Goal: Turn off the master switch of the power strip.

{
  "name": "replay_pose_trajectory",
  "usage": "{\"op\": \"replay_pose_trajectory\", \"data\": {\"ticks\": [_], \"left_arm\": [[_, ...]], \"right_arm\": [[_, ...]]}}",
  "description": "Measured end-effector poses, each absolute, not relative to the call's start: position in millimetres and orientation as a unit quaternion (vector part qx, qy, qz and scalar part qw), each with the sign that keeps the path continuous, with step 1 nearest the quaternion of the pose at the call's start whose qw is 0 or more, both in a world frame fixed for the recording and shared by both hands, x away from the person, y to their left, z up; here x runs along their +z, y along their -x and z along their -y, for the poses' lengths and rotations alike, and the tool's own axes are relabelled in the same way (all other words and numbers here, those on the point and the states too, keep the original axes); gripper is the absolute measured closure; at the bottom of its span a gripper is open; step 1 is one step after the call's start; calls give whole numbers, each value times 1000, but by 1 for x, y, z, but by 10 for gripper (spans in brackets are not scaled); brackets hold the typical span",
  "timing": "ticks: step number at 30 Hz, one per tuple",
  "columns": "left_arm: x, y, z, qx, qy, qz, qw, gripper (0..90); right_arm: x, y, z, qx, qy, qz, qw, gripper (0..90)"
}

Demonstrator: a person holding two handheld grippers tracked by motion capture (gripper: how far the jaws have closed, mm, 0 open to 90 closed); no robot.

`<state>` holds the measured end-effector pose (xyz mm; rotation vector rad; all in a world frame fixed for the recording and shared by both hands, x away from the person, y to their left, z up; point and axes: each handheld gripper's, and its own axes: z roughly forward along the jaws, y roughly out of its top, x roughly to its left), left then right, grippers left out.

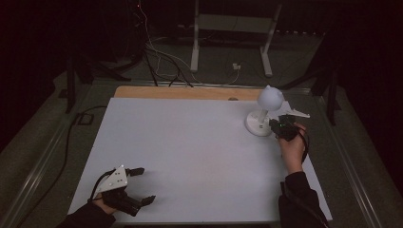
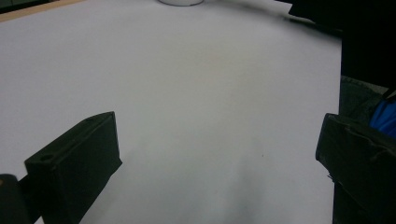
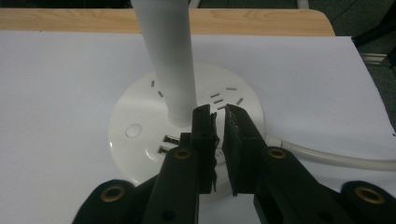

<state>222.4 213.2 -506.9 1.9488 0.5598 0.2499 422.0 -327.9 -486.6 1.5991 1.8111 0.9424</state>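
Right claw [image 3: 218, 114] nearly closed over lamp base [image 3: 140, 116]

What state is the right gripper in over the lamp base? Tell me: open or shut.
Shut. In the right gripper view, the right gripper has its jaws almost together, with nothing visible between them, just above the desk lamp's round base.

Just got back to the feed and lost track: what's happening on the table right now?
The person's right gripper is over the round base of the white desk lamp at the far right of the table, its jaws almost closed above the base beside the stem, holding nothing. The lamp stands upright, its cord trailing off to the right. The left gripper rests near the front left corner, jaws wide apart, with nothing between them.
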Motion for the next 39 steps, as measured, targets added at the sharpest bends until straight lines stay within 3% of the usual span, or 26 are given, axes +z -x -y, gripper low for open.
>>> {"op": "replay_pose_trajectory", "data": {"ticks": [10,14,19,21,39], "left_arm": [[-506,-222,-214,104,-814,-232,523,3],[-506,-222,-214,104,-814,-232,523,3],[-506,-222,-214,103,-813,-232,523,3],[-506,-222,-214,103,-813,-232,524,3],[-506,-221,-214,103,-812,-232,525,3]], "right_arm": [[-484,-413,324,383,-565,-691,238,404],[-480,-407,324,418,-545,-695,213,160],[-473,-401,326,446,-525,-704,173,74],[-471,-400,326,450,-513,-712,165,0],[-453,-376,310,460,-460,-745,146,0]]}}
